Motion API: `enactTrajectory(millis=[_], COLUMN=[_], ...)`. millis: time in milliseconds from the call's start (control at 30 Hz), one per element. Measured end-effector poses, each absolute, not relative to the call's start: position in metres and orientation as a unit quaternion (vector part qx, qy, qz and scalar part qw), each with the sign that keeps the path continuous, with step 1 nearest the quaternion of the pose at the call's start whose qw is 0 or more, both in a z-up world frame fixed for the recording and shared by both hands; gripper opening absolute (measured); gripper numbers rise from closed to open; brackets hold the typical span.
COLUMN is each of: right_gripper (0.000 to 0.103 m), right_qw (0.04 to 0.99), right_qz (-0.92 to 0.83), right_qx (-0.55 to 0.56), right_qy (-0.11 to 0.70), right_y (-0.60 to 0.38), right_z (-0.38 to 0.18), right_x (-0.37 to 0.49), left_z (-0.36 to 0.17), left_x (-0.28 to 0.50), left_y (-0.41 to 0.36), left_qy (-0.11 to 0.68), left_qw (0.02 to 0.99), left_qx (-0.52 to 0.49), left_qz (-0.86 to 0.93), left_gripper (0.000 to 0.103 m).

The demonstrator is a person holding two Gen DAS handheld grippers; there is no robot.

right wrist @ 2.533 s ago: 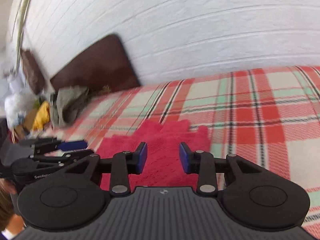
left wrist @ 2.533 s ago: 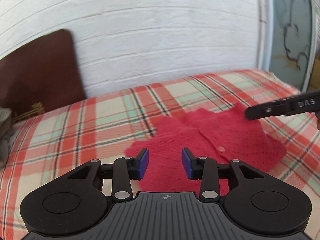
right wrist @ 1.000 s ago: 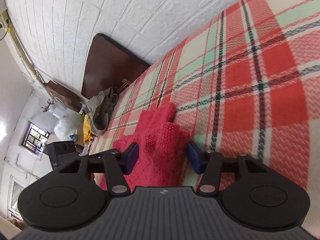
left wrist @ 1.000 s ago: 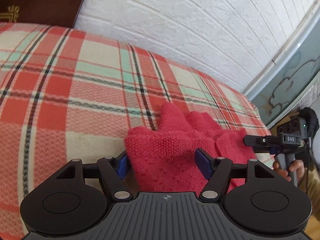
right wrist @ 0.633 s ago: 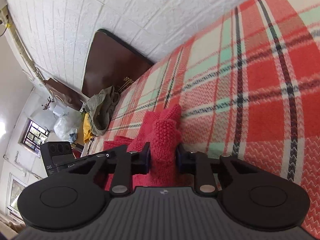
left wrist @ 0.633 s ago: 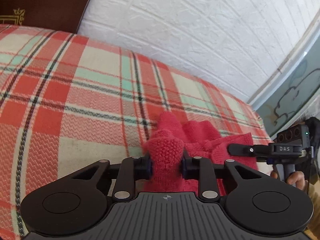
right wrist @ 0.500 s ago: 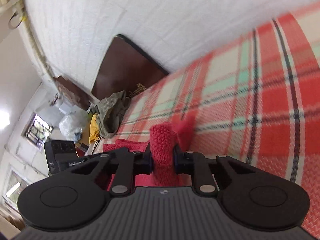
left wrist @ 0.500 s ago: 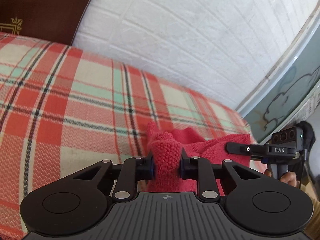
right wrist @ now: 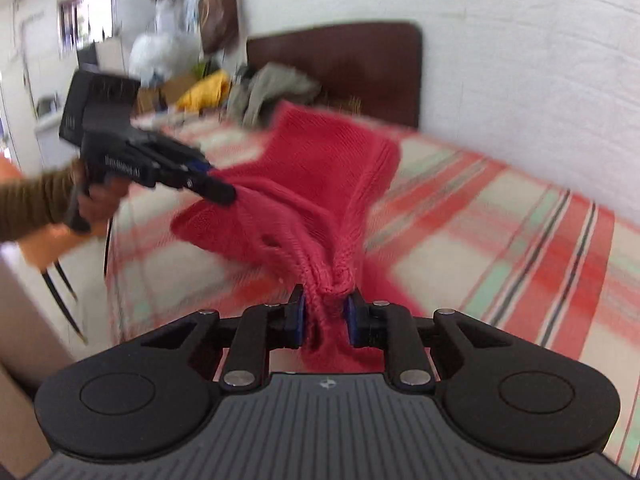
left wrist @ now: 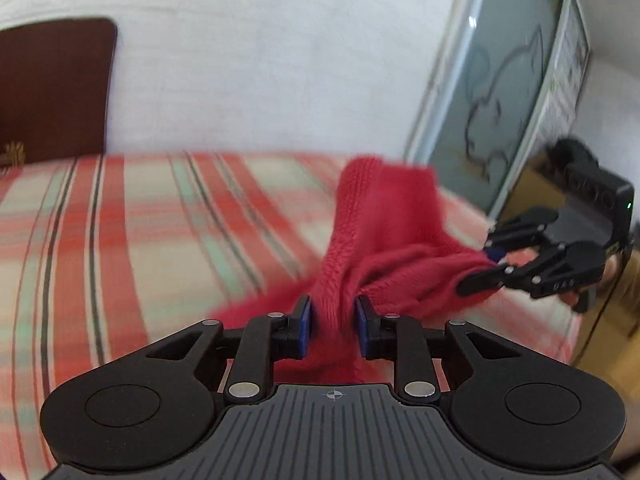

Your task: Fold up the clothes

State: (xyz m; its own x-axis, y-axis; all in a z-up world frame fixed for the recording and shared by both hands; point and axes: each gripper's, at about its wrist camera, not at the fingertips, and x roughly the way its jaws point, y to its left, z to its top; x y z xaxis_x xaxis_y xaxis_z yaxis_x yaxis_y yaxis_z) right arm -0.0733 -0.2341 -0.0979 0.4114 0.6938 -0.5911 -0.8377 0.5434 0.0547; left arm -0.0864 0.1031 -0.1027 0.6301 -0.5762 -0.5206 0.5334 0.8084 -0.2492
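Plaid bedspread (left wrist: 132,240), red, cream and green, across the bed. Red knit garment (left wrist: 384,232), lifted above it, slung between both grippers. Left gripper (left wrist: 332,322): jaws easing apart, knit bunched between pads. Right gripper (right wrist: 324,316): likewise easing apart, gathered knit edge between pads.

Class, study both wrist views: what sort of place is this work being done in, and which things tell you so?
Most likely a bedroom in a home. A bed with a plaid blanket and dark brown headboard stands against a white brick wall, with loose clothes piled near the headboard.
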Motion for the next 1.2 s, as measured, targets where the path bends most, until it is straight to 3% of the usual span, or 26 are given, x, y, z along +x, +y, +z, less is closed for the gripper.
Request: enactTrajectory(millis=[33,100,167,300,367,433,600,667,933,967,1033,1067,1100,1167,1200], right_gripper=[0.032,0.060,0.062,0.074,0.078,0.079,0.079,0.079,0.079,0.077,0.060,0.033,0.024,0.022,0.022], right_qw=[0.831,0.831,0.833,0.842,0.853,0.856,0.811,0.808,0.803,0.805,0.810,0.813,0.816,0.823,0.840], right_qz=[0.453,0.439,0.430,0.413,0.388,0.354,0.326,0.325,0.336,0.337,0.330,0.327,0.324,0.318,0.320], right_qx=[-0.136,-0.141,-0.131,-0.045,0.029,0.128,0.304,0.305,0.272,0.269,0.265,0.262,0.260,0.253,0.231], right_qy=[0.295,0.310,0.323,0.344,0.348,0.354,0.379,0.386,0.410,0.408,0.405,0.403,0.402,0.396,0.373], right_y=[-0.236,-0.242,-0.251,-0.281,-0.298,-0.312,-0.318,-0.310,-0.283,-0.278,-0.274,-0.272,-0.270,-0.266,-0.264], right_z=[-0.105,-0.113,-0.117,-0.110,-0.107,-0.110,-0.133,-0.138,-0.148,-0.147,-0.146,-0.145,-0.144,-0.141,-0.132], right_x=[-0.087,-0.109,-0.127,-0.140,-0.131,-0.113,-0.074,-0.067,-0.058,-0.057,-0.055,-0.054,-0.052,-0.050,-0.053], left_z=[-0.109,-0.119,-0.124,-0.122,-0.119,-0.117,-0.125,-0.129,-0.146,-0.147,-0.146,-0.144,-0.142,-0.133,-0.127], left_x=[-0.098,-0.122,-0.138,-0.151,-0.152,-0.139,-0.104,-0.094,-0.082,-0.079,-0.078,-0.078,-0.078,-0.076,-0.074], left_y=[0.105,0.110,0.122,0.144,0.152,0.150,0.136,0.130,0.112,0.109,0.101,0.099,0.097,0.099,0.102], left_qy=[0.315,0.336,0.348,0.344,0.334,0.330,0.352,0.363,0.385,0.383,0.378,0.374,0.371,0.356,0.345], left_qw=[0.899,0.896,0.897,0.906,0.912,0.915,0.899,0.892,0.876,0.875,0.880,0.882,0.884,0.890,0.894], left_qx=[-0.033,-0.031,-0.049,-0.090,-0.107,-0.124,-0.163,-0.172,-0.177,-0.180,-0.170,-0.166,-0.162,-0.163,-0.164], left_qz=[-0.303,-0.289,-0.268,-0.229,-0.211,-0.194,-0.205,-0.208,-0.230,-0.235,-0.234,-0.234,-0.234,-0.233,-0.233], left_gripper=[0.025,0.032,0.041,0.042,0.053,0.064,0.066,0.074,0.074,0.074,0.071,0.057,0.052,0.035,0.034])
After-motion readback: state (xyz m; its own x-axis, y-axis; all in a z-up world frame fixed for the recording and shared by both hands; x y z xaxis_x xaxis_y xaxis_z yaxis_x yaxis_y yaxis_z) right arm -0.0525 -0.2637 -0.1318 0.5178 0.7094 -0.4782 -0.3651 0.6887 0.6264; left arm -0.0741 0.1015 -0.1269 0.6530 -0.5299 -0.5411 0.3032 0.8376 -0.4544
